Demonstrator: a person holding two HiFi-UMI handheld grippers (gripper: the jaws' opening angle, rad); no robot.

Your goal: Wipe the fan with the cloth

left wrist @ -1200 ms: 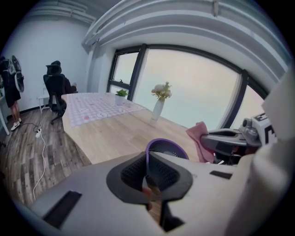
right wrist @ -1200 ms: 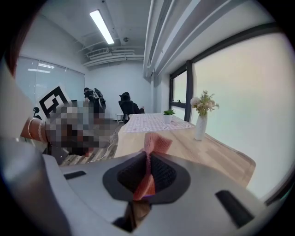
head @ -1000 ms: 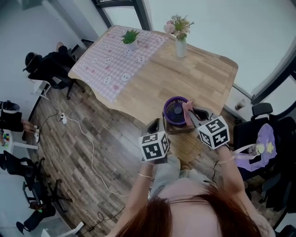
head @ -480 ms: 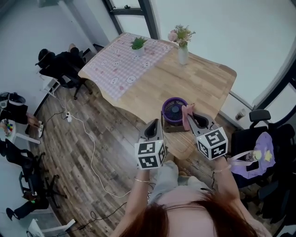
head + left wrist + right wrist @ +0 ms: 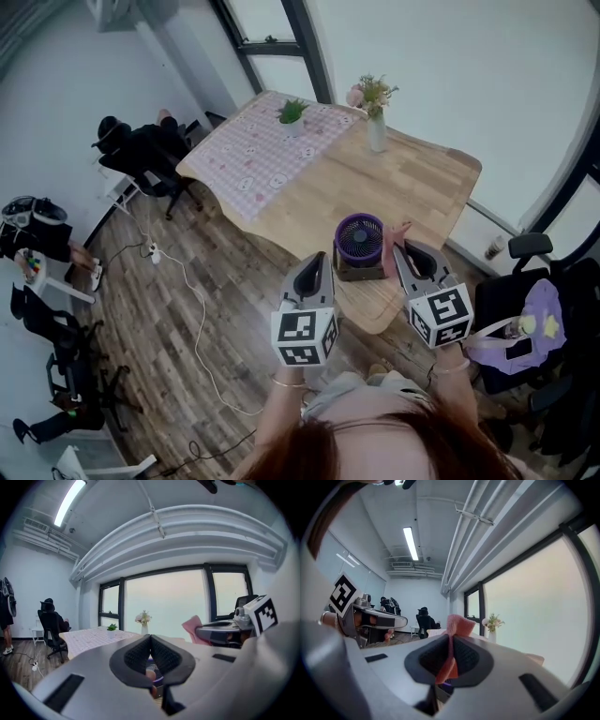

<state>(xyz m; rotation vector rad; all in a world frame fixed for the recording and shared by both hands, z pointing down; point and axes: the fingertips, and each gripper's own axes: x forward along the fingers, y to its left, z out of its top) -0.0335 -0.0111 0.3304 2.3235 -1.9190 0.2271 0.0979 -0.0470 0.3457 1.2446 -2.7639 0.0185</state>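
Note:
A small purple fan (image 5: 359, 239) stands on a brown base near the wooden table's (image 5: 412, 178) front edge. My right gripper (image 5: 407, 246) is shut on a pink cloth (image 5: 402, 231), held just right of the fan; the cloth (image 5: 455, 626) pokes up between the shut jaws in the right gripper view. My left gripper (image 5: 313, 272) hangs shut and empty in front of the table, left of the fan. Through the left gripper view's jaws a bit of the fan (image 5: 155, 676) shows, with the cloth (image 5: 194, 627) at right.
A pink checked tablecloth (image 5: 253, 150) with a small potted plant (image 5: 292, 114) covers the table's far left. A vase of flowers (image 5: 376, 112) stands at the back. A black chair with purple cloth (image 5: 520, 323) is at right; a person sits at far left (image 5: 141, 150); a cable (image 5: 192, 309) runs on the floor.
Both grippers have drawn back toward me and away from the fan. The pink cloth has come off the fan's right side and stays in the right gripper. The head view has shifted.

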